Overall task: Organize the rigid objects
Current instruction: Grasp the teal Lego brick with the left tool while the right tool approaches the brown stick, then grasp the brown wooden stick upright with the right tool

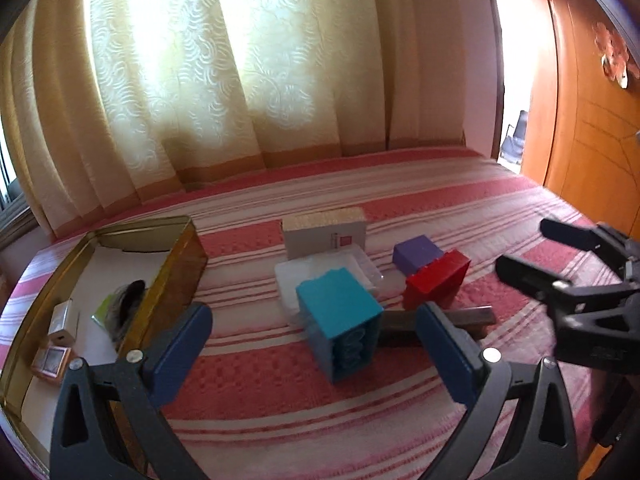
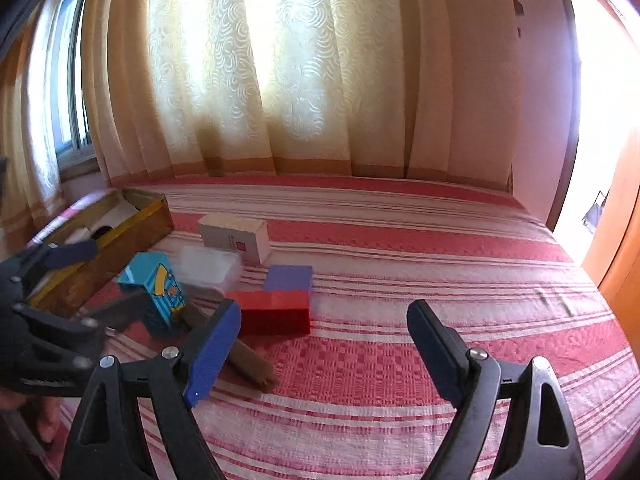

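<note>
While we are hovering over the bed:
Left gripper: gaping, empty.
Right gripper: gaping, empty.
Teal box: near centre, hiding the clear case.
Tin: far left, contents blurring.

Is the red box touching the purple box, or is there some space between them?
Touching. In the right wrist view the red box lies directly against the purple box; their edges meet with no bedspread showing between them.

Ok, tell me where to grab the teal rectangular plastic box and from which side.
Grip the teal rectangular plastic box across its two long flat side walls, coming from above and the near side. It stands clear at the front of the pile, and the open left tongs already face it.
</note>
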Demonstrator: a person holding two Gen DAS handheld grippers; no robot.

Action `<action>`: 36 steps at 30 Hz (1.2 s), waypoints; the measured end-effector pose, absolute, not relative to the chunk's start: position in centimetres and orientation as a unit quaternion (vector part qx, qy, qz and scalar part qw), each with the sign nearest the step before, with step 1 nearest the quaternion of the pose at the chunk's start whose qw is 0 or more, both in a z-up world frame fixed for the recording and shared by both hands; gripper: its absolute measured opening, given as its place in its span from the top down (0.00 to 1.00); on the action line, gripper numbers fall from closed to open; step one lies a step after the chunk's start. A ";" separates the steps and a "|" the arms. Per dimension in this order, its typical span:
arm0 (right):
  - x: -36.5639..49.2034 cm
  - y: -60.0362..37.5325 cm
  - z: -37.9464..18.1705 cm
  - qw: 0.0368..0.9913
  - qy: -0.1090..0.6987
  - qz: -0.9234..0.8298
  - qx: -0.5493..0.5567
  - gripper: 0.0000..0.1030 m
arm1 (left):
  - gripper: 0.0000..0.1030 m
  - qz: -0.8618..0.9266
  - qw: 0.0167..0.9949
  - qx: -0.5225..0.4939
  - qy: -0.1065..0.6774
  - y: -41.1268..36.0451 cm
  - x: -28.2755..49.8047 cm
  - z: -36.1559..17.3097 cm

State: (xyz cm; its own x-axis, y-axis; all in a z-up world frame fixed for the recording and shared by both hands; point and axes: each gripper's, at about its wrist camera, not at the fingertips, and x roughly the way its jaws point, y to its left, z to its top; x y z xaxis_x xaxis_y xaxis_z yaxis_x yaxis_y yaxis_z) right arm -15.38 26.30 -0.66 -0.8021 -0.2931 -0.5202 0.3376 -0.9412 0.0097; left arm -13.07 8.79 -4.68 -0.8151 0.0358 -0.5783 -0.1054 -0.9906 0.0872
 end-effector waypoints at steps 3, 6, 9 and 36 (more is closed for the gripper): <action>-15.6 26.0 -0.8 0.175 0.044 -0.945 0.271 0.16 | 0.11 0.944 0.042 -0.322 0.055 8.7 -14.1 -5.2; -15.8 25.3 -1.0 0.190 0.054 -0.939 0.282 0.16 | 0.55 0.935 0.064 -0.345 0.040 8.3 -14.8 -5.6; -15.8 24.7 -1.3 0.225 0.060 -0.928 0.291 0.16 | 0.70 0.932 0.074 -0.354 0.024 7.6 -14.9 -5.7; -16.7 18.3 -4.3 0.291 0.158 -0.865 0.377 0.83 | 0.70 0.923 0.101 -0.371 -0.008 4.7 -15.0 -6.4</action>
State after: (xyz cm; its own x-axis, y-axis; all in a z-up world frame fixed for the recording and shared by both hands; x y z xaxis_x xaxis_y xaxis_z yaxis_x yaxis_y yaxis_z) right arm -16.67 18.26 -4.31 -0.5458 -0.3834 -0.7451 0.6226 -0.7806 -0.0545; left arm -14.99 4.69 -6.45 -0.7040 0.1919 -0.6838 -0.1800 -0.9796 -0.0895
